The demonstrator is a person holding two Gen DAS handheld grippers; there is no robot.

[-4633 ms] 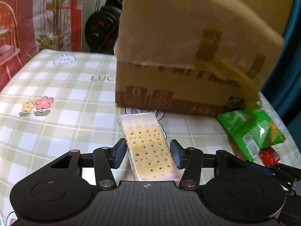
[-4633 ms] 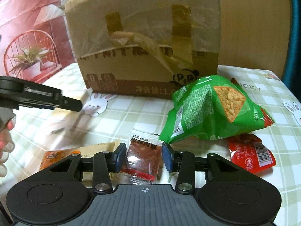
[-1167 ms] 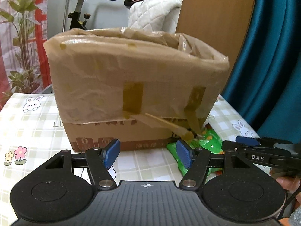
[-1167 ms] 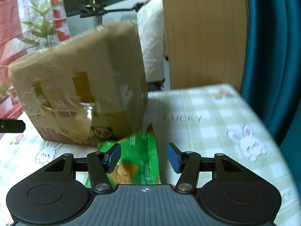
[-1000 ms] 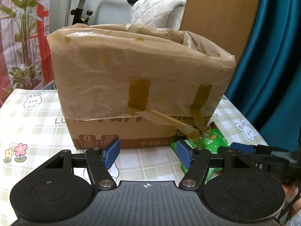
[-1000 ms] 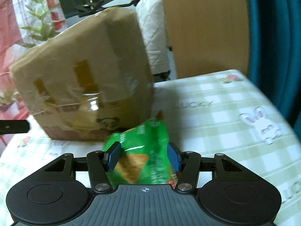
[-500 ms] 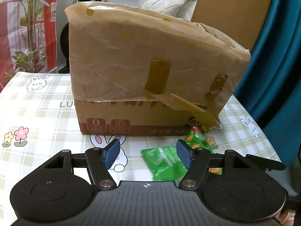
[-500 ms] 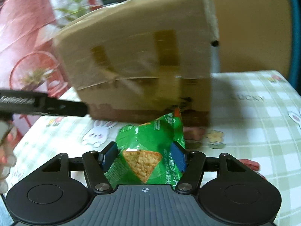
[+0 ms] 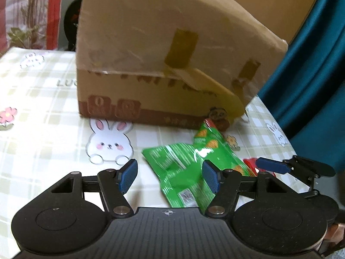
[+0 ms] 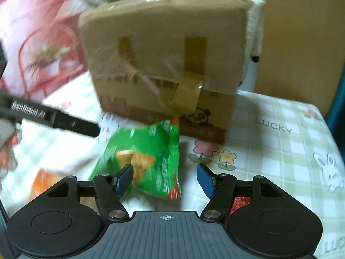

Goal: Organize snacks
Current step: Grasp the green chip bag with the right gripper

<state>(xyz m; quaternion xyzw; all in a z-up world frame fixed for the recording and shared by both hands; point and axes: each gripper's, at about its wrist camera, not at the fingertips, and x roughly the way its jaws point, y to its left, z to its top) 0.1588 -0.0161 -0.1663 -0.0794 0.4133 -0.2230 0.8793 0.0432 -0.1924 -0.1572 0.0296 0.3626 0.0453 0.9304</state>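
A green chip bag point(image 9: 189, 168) is seen lying on the checked tablecloth point(image 9: 43, 108) just in front of the cardboard box point(image 9: 163, 64), near the box's panda-printed corner. In the right wrist view the bag point(image 10: 148, 161) lies between the fingers of the right gripper point(image 10: 165, 179), whose jaws are opening; a clear gap shows at the right-hand pad and the bag is blurred, so it is judged to be released rather than gripped, though contact at the left-hand pad cannot be ruled out. The left gripper point(image 9: 170, 178) is held moderately open with nothing clamped; one pad overlaps the bag's edge in its own view, which suggests a pickup is being lined up. A red packet point(image 9: 251, 165) is partly visible in front of the box beside the green bag, and an orange packet point(image 10: 44, 182) lies further from the box, toward the left gripper's side. The box is wrapped in a plastic liner taped over its walls, presumably so that snacks can be dropped in from above; its inside is hidden, so its contents cannot be told.
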